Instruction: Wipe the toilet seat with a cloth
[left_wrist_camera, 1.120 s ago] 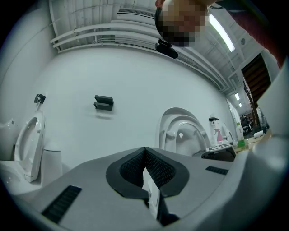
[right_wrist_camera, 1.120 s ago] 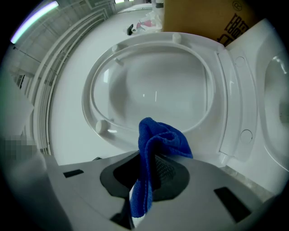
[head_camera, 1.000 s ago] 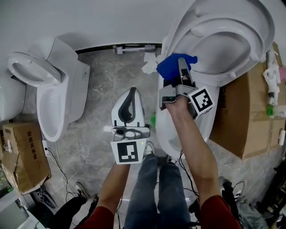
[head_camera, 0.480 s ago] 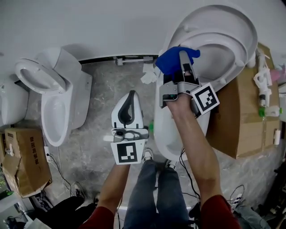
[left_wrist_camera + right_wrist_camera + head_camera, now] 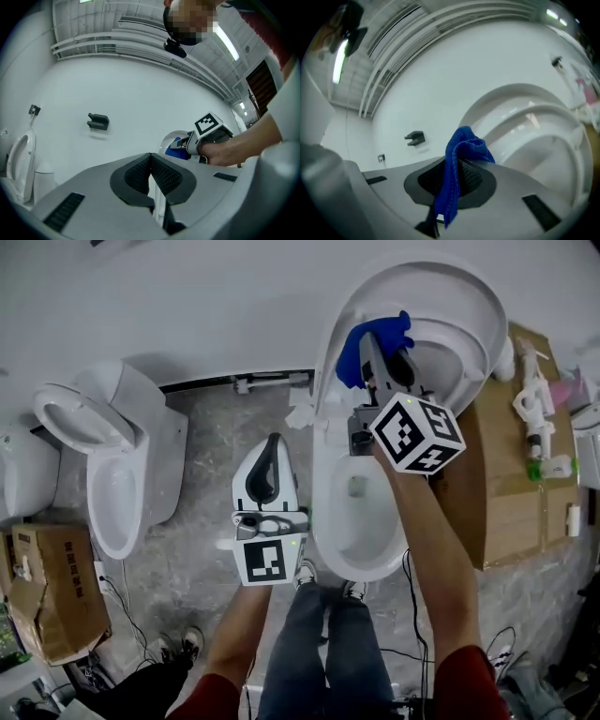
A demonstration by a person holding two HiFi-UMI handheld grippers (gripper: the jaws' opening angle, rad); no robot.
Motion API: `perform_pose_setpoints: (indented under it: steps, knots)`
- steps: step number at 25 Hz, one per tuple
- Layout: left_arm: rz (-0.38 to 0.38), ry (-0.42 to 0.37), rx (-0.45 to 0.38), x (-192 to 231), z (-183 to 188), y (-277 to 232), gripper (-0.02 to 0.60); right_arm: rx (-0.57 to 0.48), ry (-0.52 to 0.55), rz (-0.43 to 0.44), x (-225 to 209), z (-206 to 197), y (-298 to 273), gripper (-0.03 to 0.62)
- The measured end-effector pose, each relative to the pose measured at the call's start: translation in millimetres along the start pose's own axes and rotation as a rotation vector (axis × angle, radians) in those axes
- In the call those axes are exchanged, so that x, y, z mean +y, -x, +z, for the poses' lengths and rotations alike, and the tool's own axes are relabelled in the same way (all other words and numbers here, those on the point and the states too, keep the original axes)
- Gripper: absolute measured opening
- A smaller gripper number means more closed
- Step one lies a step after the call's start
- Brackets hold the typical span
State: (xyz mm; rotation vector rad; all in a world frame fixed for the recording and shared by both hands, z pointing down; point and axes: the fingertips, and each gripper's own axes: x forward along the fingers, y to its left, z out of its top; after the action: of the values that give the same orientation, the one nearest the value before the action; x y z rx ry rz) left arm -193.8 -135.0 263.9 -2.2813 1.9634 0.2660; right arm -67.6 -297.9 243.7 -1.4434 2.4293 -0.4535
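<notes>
The white toilet (image 5: 323, 521) at the right has its seat (image 5: 473, 320) and lid raised against the wall. My right gripper (image 5: 382, 345) is held up at the seat's left side, shut on a blue cloth (image 5: 354, 354). In the right gripper view the blue cloth (image 5: 458, 161) hangs pinched between the pads, with the seat ring (image 5: 539, 117) just beyond. My left gripper (image 5: 274, 441) hovers over the floor left of the bowl, shut and holding nothing. The left gripper view shows its pads (image 5: 164, 176) closed together, and the right gripper's marker cube (image 5: 208, 125) ahead.
A second toilet (image 5: 112, 474) stands at the left with a cardboard box (image 5: 47, 582) near it. Another cardboard box (image 5: 511, 474) at the right carries spray bottles (image 5: 532, 395). Crumpled white paper (image 5: 302, 413) lies by the wall. Cables and the person's feet are below.
My right gripper has risen along the raised seat with the cloth and rolled, so its marker cube now faces up. The left gripper has lifted a little.
</notes>
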Motion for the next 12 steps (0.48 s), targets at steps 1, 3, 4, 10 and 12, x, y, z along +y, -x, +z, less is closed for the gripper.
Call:
perform_pose_setpoints:
  steps: [1, 3, 4, 10, 12]
  knots:
    - [-0.004, -0.005, -0.007, -3.4, 2.2, -1.7, 0.015, 0.019, 0.105, -0.007, -0.5, 3.2, 0.5, 0.060]
    - [-0.005, -0.006, 0.000, -9.5, 0.8, -3.2, 0.015, 0.043, 0.271, -0.015, -1.4, 9.4, 2.8, 0.060]
    - [-0.005, -0.003, 0.003, -13.2, -0.1, -4.2, 0.015, 0.048, 0.324, -0.016, -2.8, 12.4, 4.5, 0.060]
    - [-0.030, 0.000, 0.018, -42.6, -3.3, -12.0, 0.015, 0.027, 0.370, -0.072, -40.1, 38.9, 22.5, 0.060]
    - [-0.039, -0.002, 0.021, -53.2, -4.2, -15.3, 0.015, 0.013, 0.357, -0.098, -59.7, 51.1, 30.9, 0.060]
